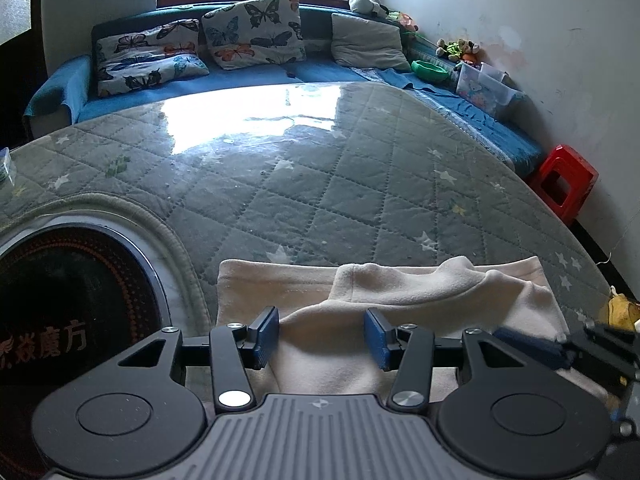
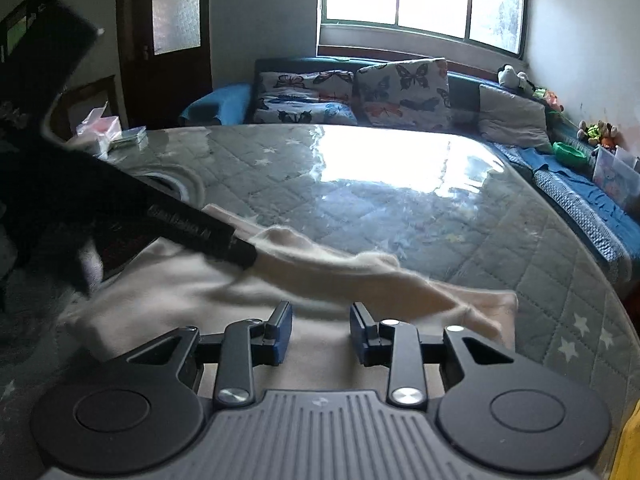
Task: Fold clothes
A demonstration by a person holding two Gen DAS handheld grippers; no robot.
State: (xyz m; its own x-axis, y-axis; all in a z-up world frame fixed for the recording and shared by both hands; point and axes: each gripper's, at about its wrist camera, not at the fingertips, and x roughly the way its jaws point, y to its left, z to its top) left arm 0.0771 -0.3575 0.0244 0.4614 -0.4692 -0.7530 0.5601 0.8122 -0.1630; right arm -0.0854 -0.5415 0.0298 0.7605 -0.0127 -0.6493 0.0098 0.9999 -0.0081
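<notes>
A: Quick pass. We saw the cream garment (image 1: pixel 400 300) lying at the near edge of the quilted table cover (image 1: pixel 320 184), partly folded, one soft flap bunched up across the top.

B: Grippers? We had the left gripper (image 1: pixel 322 338) with its jaws parted over the cloth, blue pads (image 1: pixel 267 334) clear of the fabric, nothing pinched. Right gripper (image 2: pixel 320 334) the same: jaws apart, narrower gap, cloth below but not clamped.

A: Agreed. Risks?

B: We judged the cover's glossy plastic top slippery, so a pull could drag the whole garment instead of folding it. The fleece looked thick and limp; a shallow pinch might catch one layer only and undo the fold.

A: We also noted the two tools sat close, the left gripper's body crossing the right view. They could knock together.

B: Textures: fuzzy, matte fleece with rounded creases; diamond-stitched cover with star prints under the shiny film; dark round hotplate (image 1: pixel 72 300) set into the table at left.
</notes>
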